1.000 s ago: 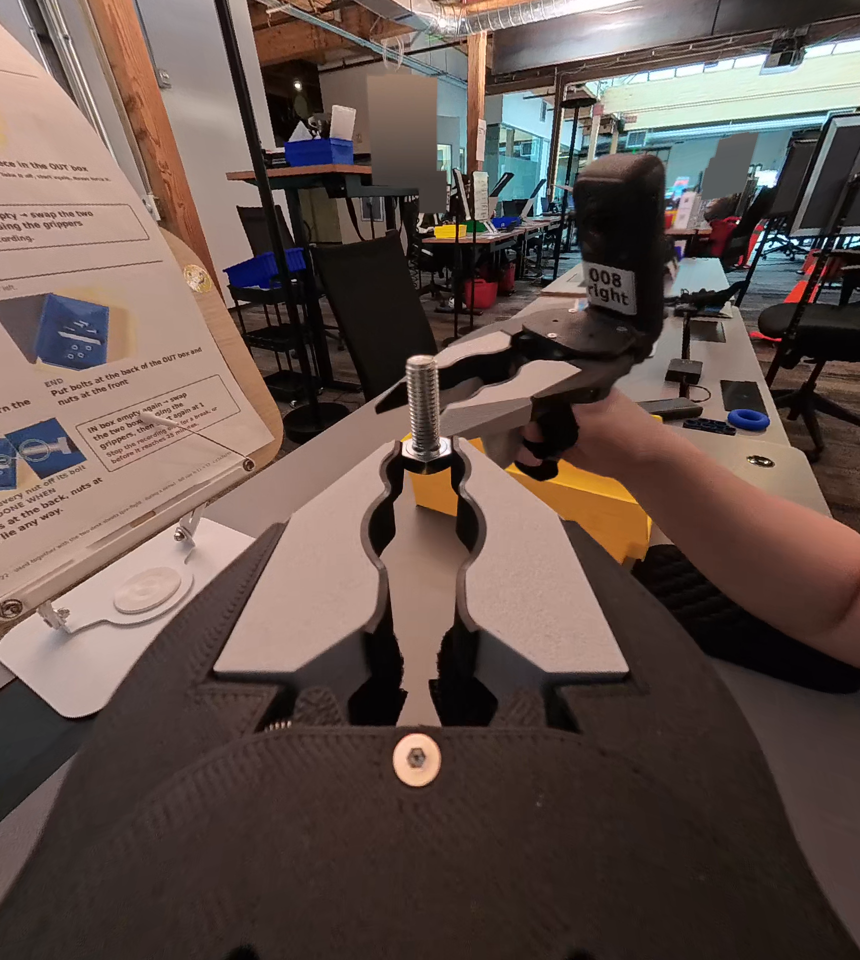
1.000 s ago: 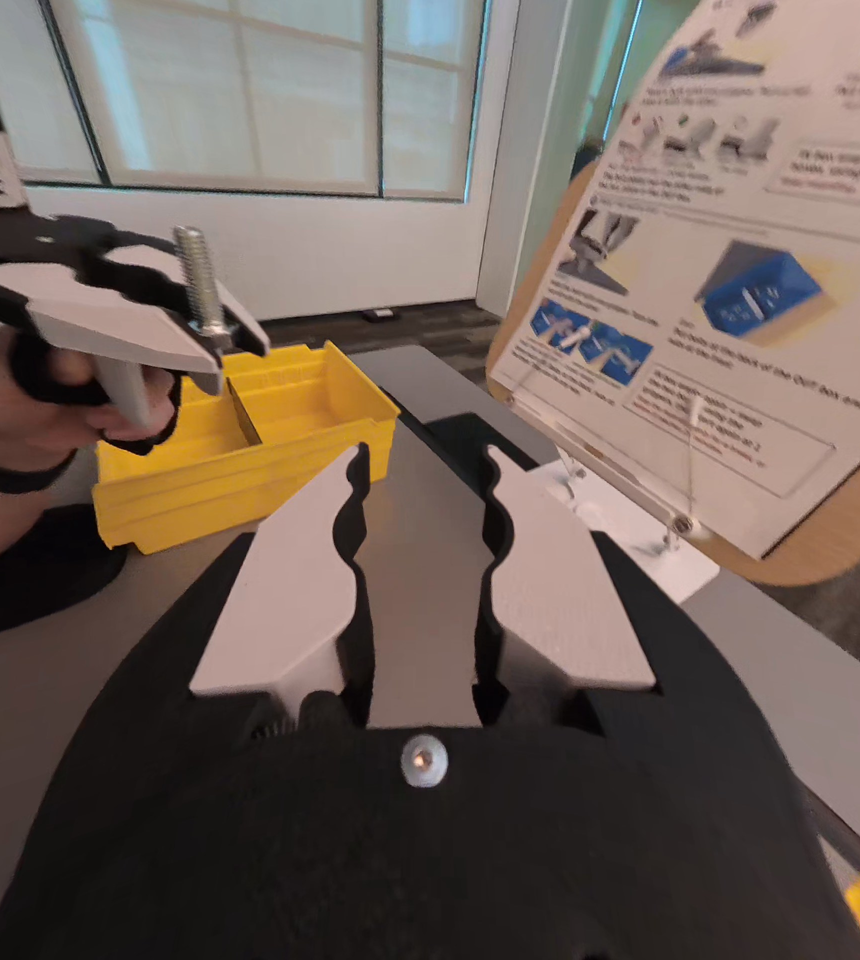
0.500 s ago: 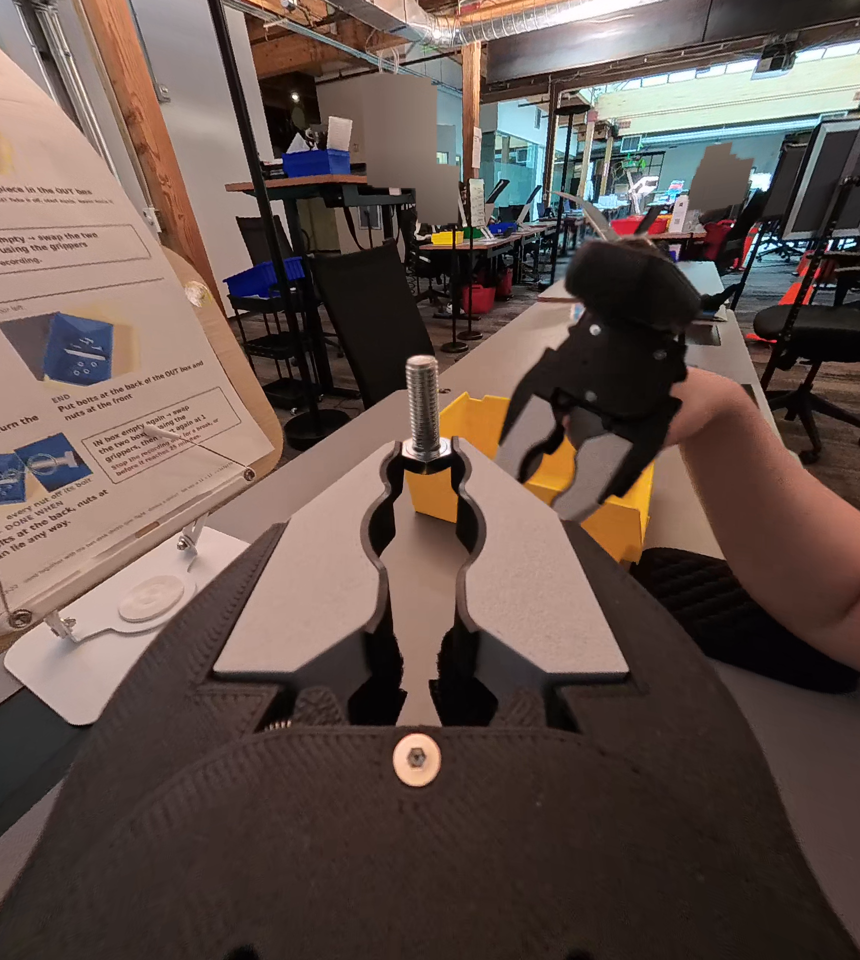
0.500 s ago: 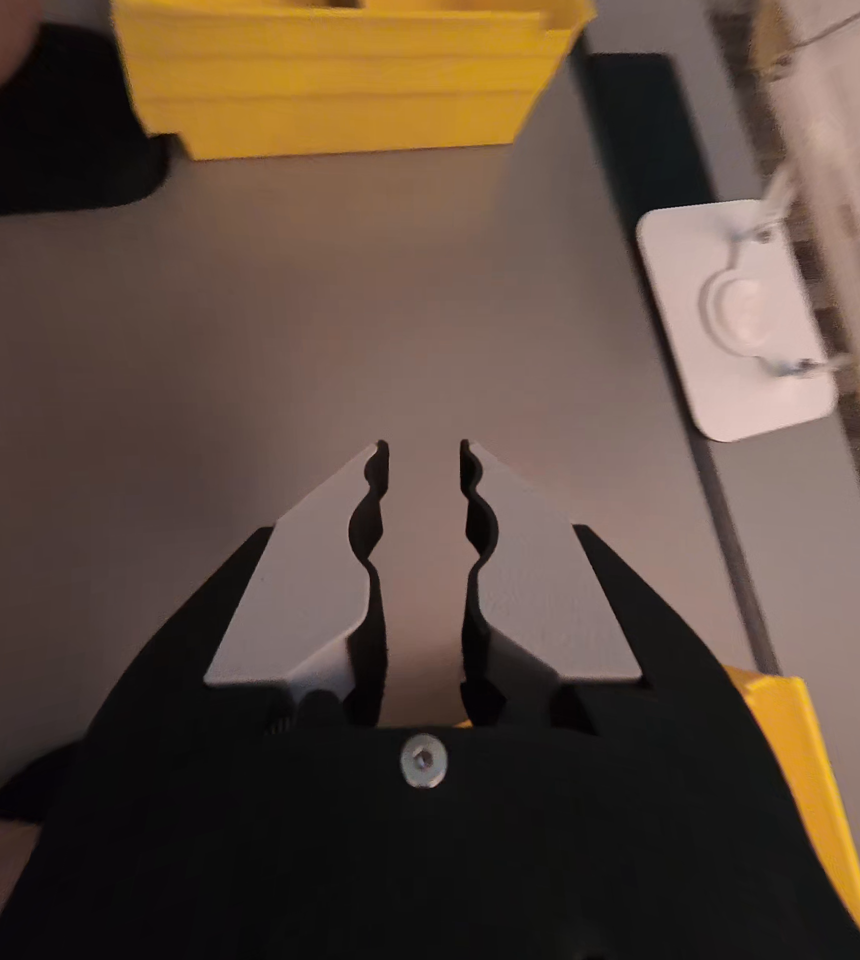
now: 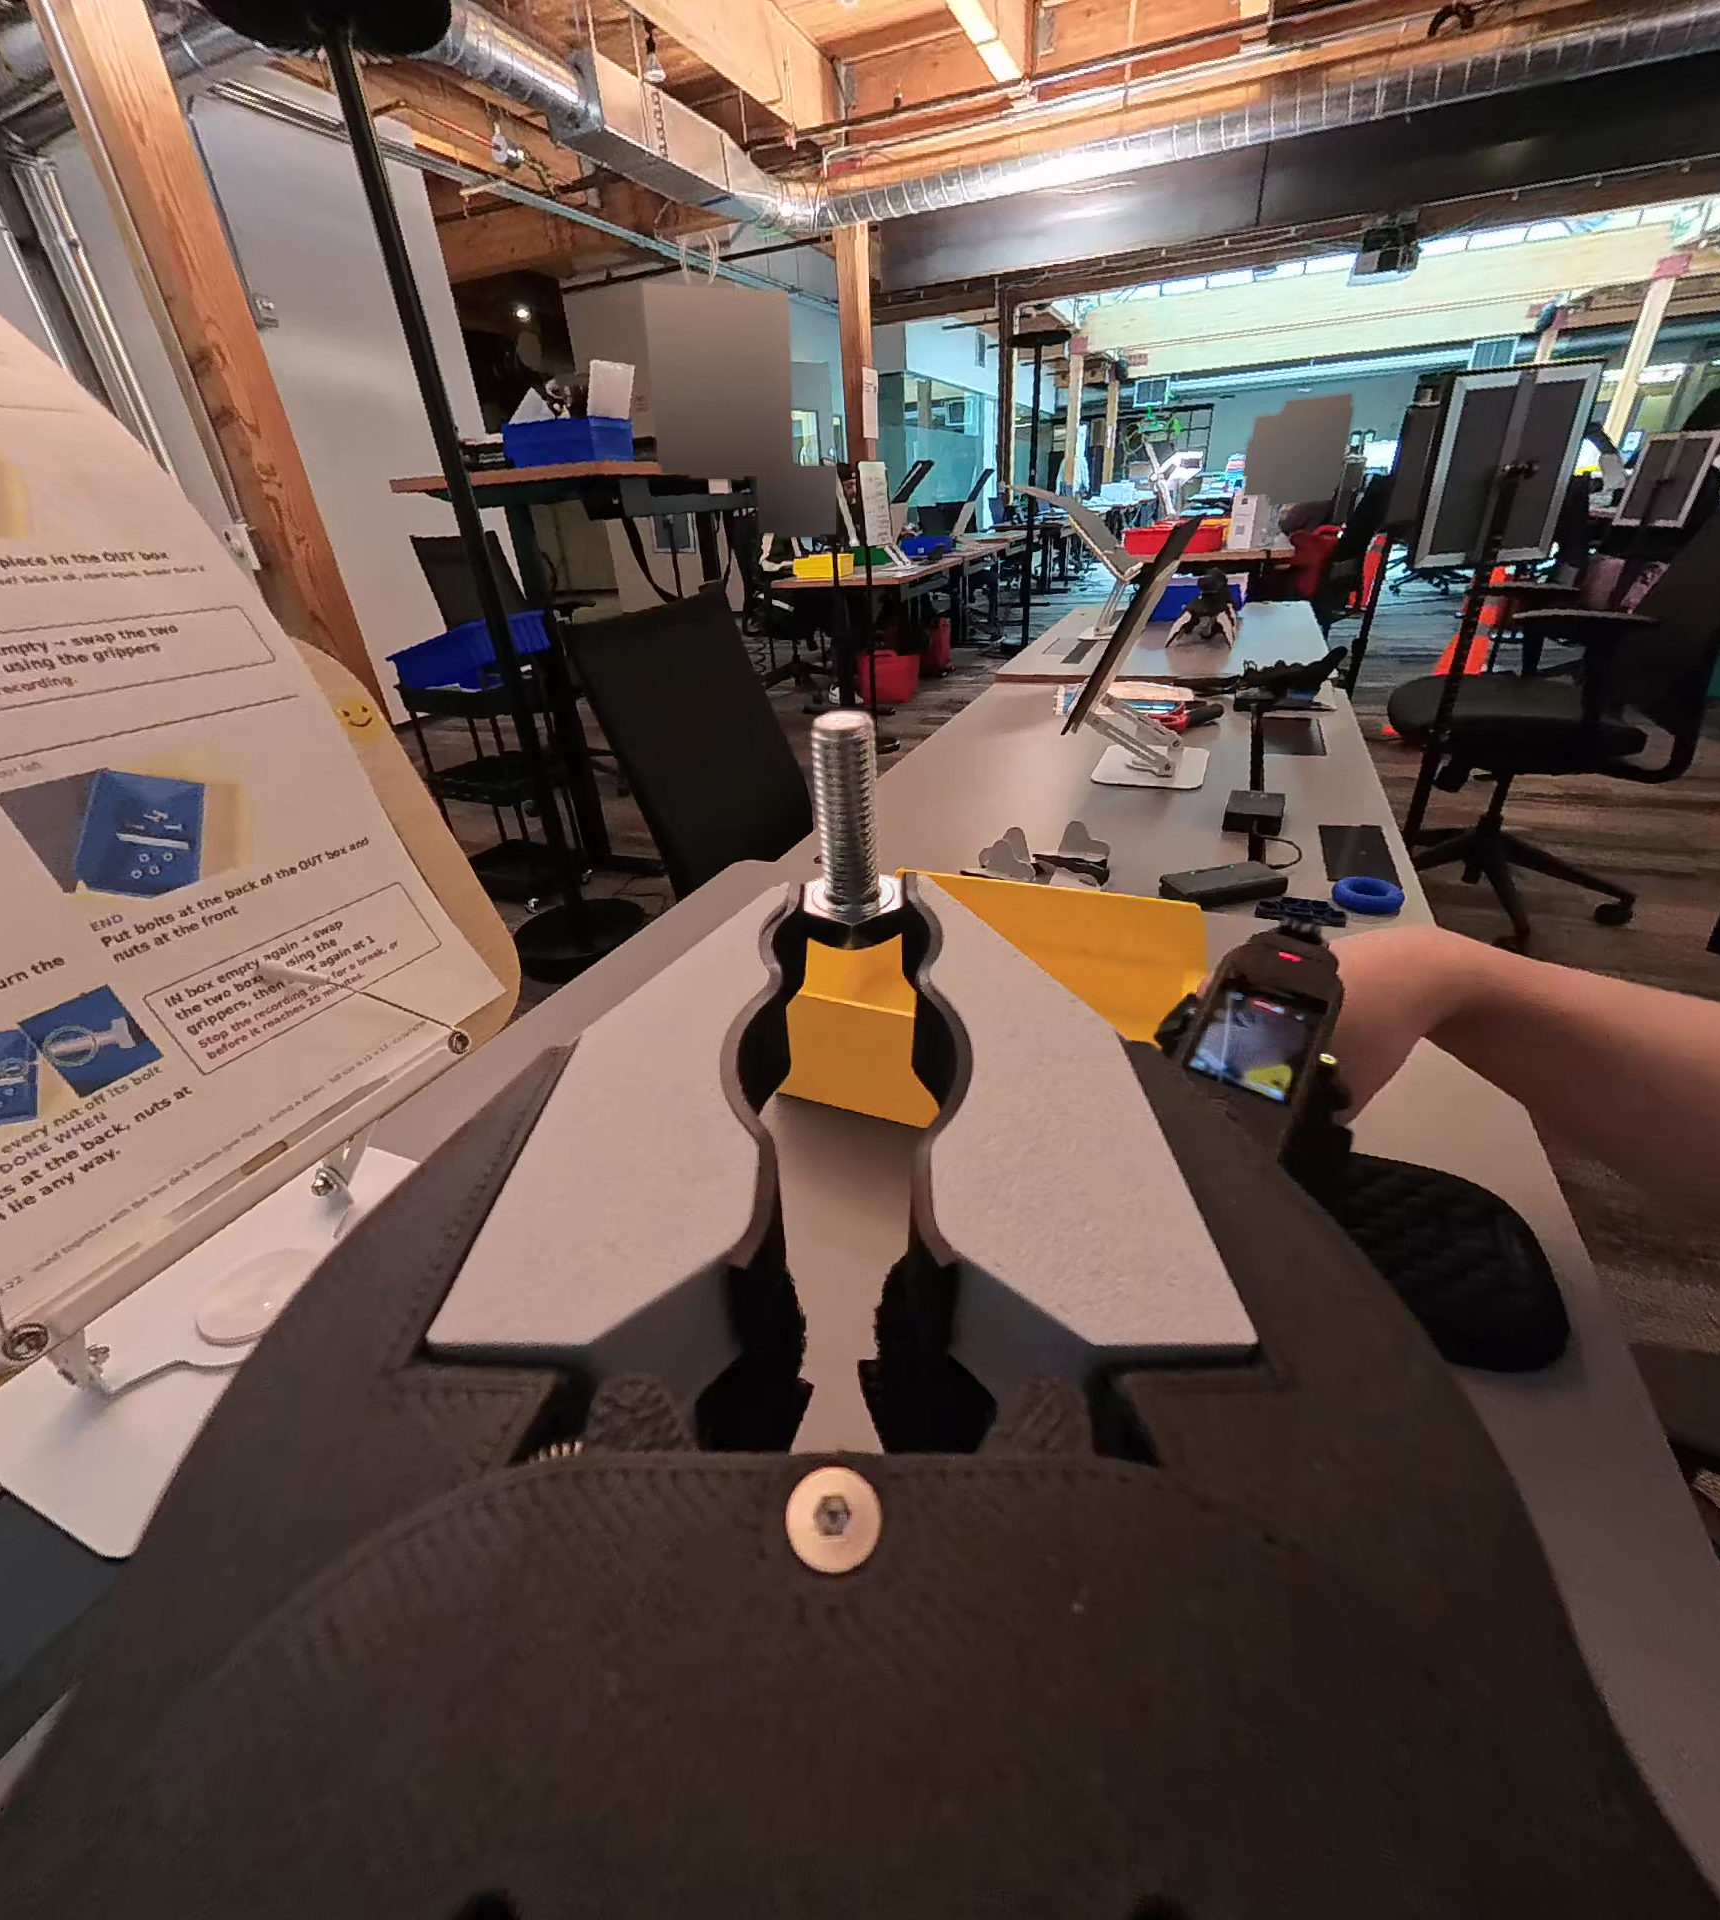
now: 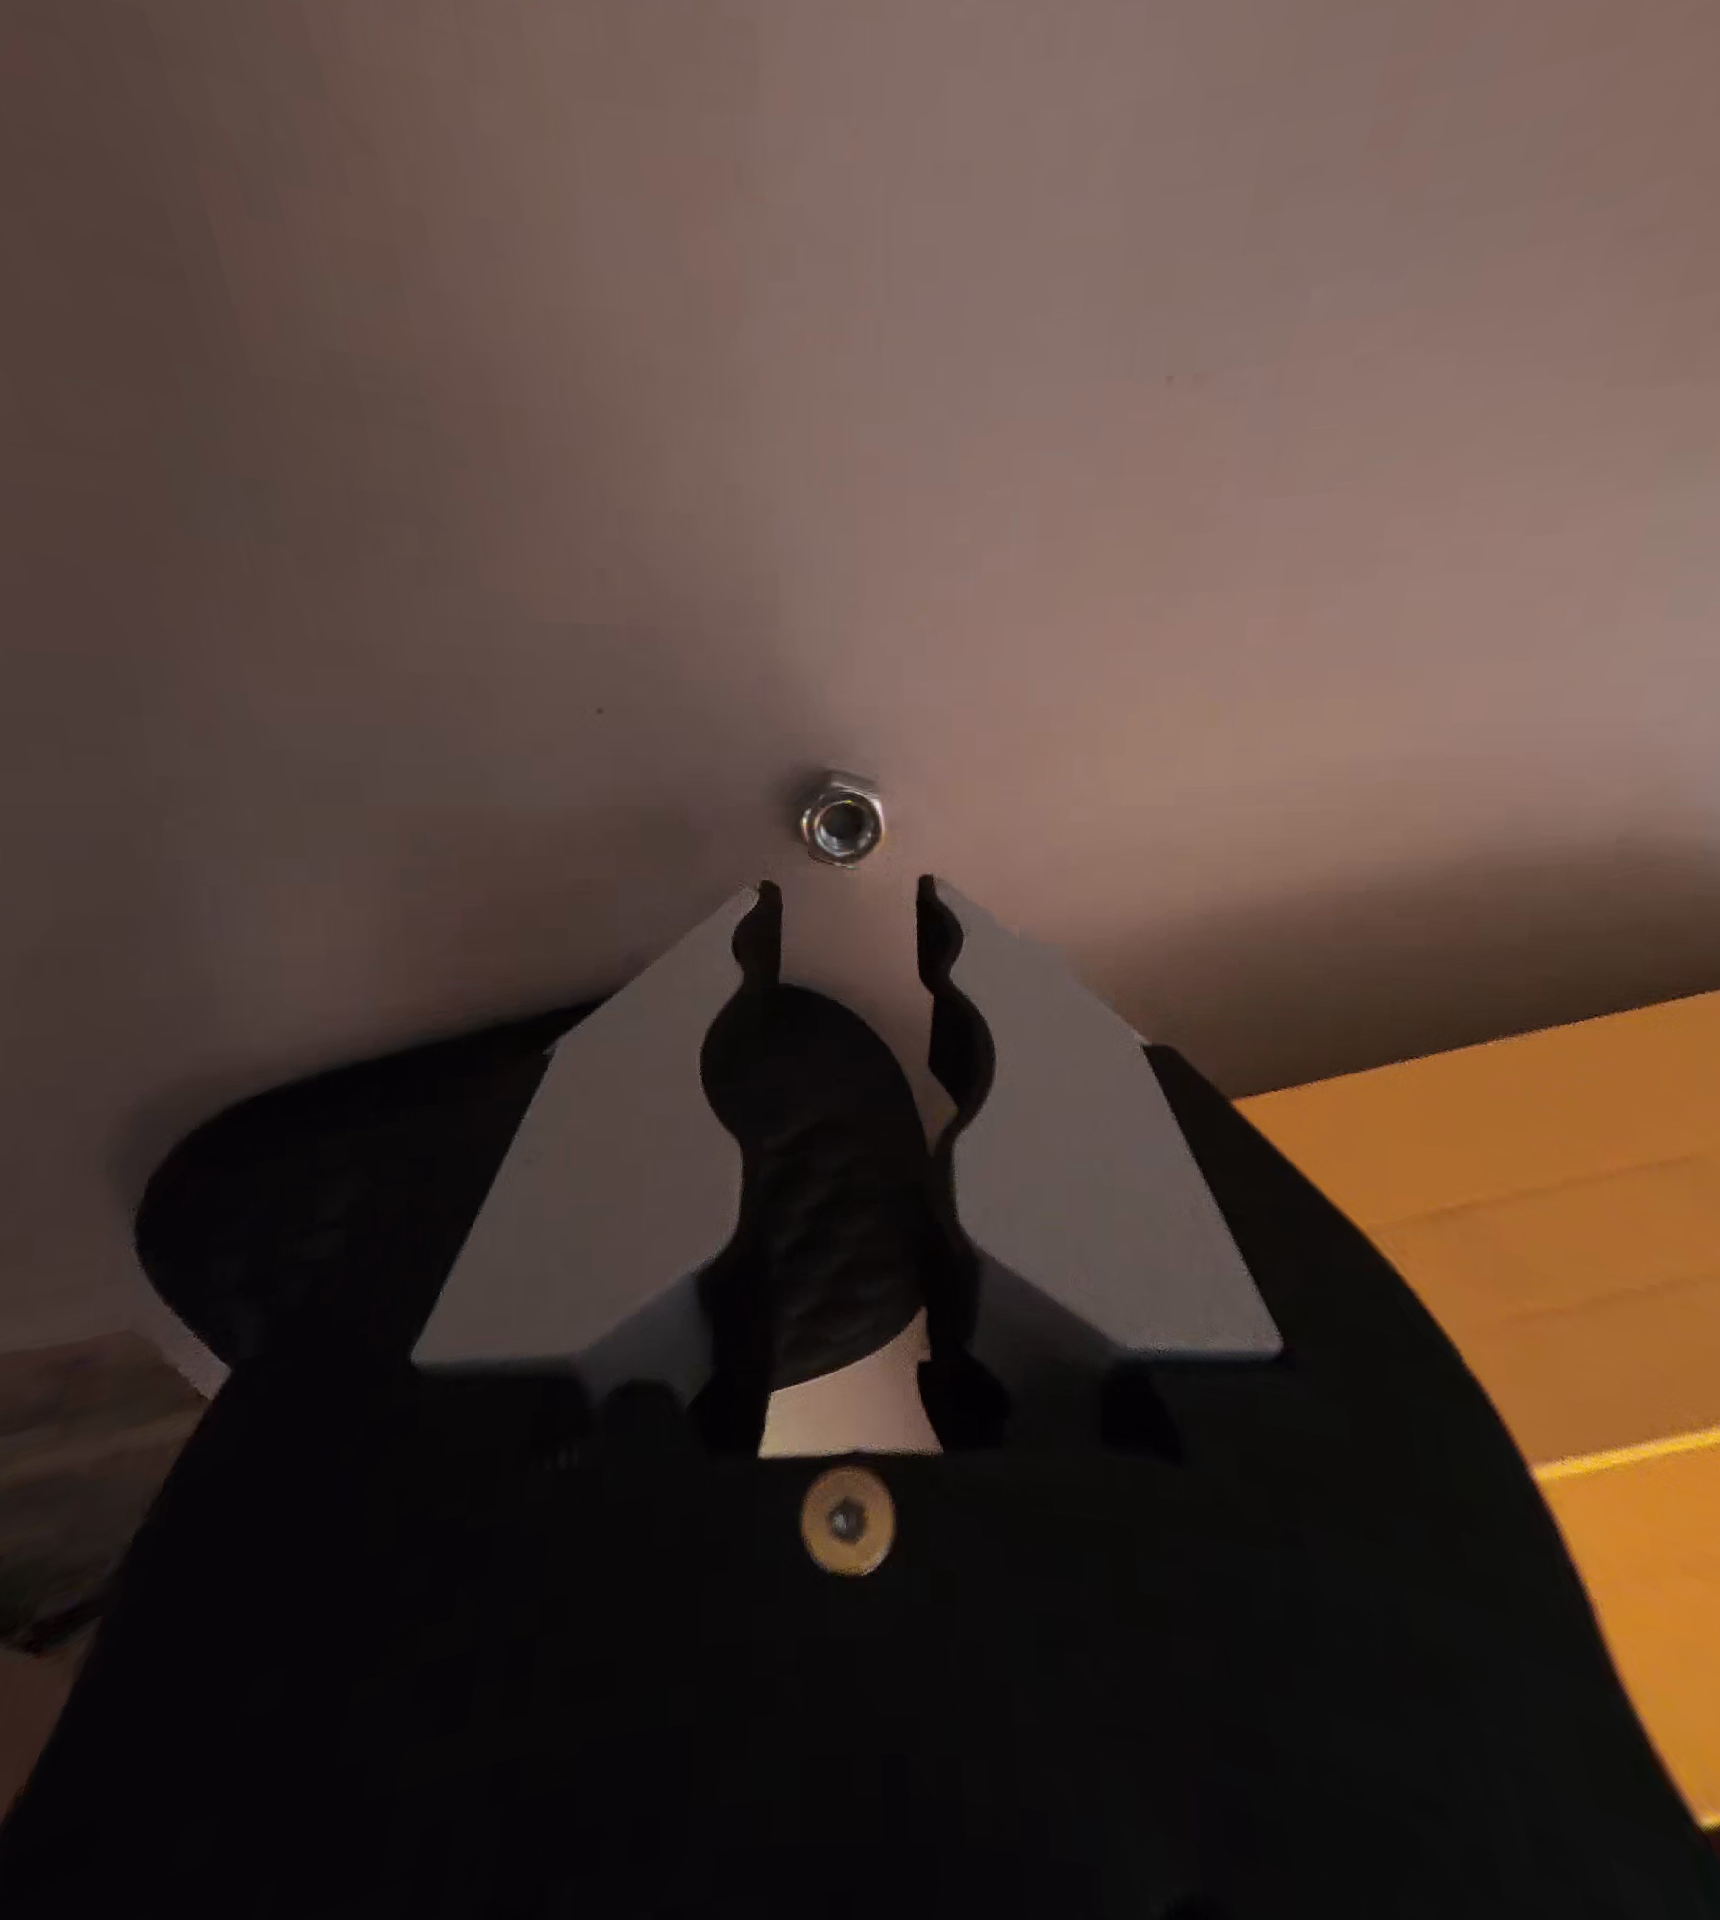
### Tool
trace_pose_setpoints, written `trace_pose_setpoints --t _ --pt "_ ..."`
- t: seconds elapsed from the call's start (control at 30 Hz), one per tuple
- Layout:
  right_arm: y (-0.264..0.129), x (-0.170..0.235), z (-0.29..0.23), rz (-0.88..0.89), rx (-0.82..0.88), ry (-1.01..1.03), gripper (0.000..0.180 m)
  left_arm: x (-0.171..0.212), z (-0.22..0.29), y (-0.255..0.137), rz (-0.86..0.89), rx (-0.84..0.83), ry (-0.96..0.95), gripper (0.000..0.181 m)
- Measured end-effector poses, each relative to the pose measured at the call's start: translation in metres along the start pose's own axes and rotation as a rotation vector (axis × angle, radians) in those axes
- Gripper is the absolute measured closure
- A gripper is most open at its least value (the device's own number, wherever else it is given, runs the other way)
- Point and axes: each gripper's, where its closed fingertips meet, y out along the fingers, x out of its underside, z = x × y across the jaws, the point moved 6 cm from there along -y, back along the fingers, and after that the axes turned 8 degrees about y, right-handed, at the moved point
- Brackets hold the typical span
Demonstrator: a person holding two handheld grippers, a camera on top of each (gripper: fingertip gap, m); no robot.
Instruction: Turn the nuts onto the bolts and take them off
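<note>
My left gripper (image 5: 848,920) is shut on the hex head of a silver bolt (image 5: 843,805), which stands upright with its thread pointing up, above the grey table. In the right wrist view my right gripper (image 6: 840,885) points straight down at the table, open and empty. A silver nut (image 6: 841,818) lies flat on the table (image 6: 835,416) just beyond its fingertips, not between them. In the left wrist view the back of the right gripper (image 5: 1261,1029) and the hand holding it show low at the right, beside the yellow box (image 5: 1064,956).
An instruction sheet on a white stand (image 5: 108,883) stands at the left of the table. A black wrist pad (image 5: 1438,1268) lies at the right. A second yellow box (image 6: 1562,1299) sits right of the right gripper. Chairs and other desks fill the room behind. Across from one pair of fingers to the other is roughly 35 cm.
My right gripper swung away from the bolt, tipped downward and dropped to the table, where it now hangs over the nut. My left gripper kept the bolt still.
</note>
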Motion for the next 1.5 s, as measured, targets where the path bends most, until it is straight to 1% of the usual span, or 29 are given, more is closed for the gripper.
trace_pose_setpoints --t 0.1,0.23,0.4,0.7,0.87,1.0,1.1,1.17,1.2,1.27,1.33,1.4,1.43,1.5 --pt "-0.002 -0.005 -0.001 0.045 -0.017 0.033 0.154 -0.003 0.001 -0.001 0.008 0.01 0.0 0.164" --pt "0.003 -0.006 -0.005 0.03 0.005 -0.038 0.154 -0.004 0.002 -0.001 0.013 0.024 -0.007 0.164" --pt "0.005 -0.011 -0.002 0.057 -0.041 0.103 0.152 -0.004 0.004 0.0 0.012 0.032 -0.009 0.165" --pt "0.014 -0.009 0.002 0.074 -0.093 0.32 0.155 -0.004 0.004 0.0 0.013 0.035 -0.011 0.164" --pt "0.019 -0.004 0.002 0.047 -0.071 0.334 0.161 -0.002 0.004 0.002 0.007 0.035 -0.013 0.164" --pt "0.02 -0.003 0.004 0.058 -0.059 0.342 0.163 0.001 0.004 0.004 -0.004 0.037 -0.016 0.164" --pt "0.018 -0.005 0.007 0.077 -0.007 0.278 0.164 0.004 0.004 0.008 -0.013 0.039 -0.016 0.164" --pt "0.002 -0.013 0.008 0.134 0.006 0.234 0.164 0.01 0.003 0.012 -0.024 0.029 -0.012 0.165" --pt "-0.013 -0.02 0.011 0.191 0.023 0.214 0.164 0.014 0.002 0.016 -0.031 0.017 -0.005 0.165" --pt "-0.055 -0.034 0.018 0.319 0.061 0.171 0.164 0.026 0.0 0.027 -0.035 -0.011 0.014 0.165" --pt "-0.107 -0.046 0.025 0.463 0.116 0.125 0.164 0.042 0.004 0.041 0.016 -0.011 0.018 0.164" --pt "-0.154 -0.054 0.027 0.587 0.157 0.042 0.164 0.064 0.016 0.057 0.075 0.039 -0.017 0.164" --pt "-0.173 -0.056 0.029 0.628 0.185 0.01 0.164 0.078 0.024 0.066 0.073 0.073 -0.033 0.165" --pt "-0.196 -0.061 0.033 0.678 0.211 -0.03 0.164 0.11 0.039 0.083 0.028 0.111 -0.031 0.164"
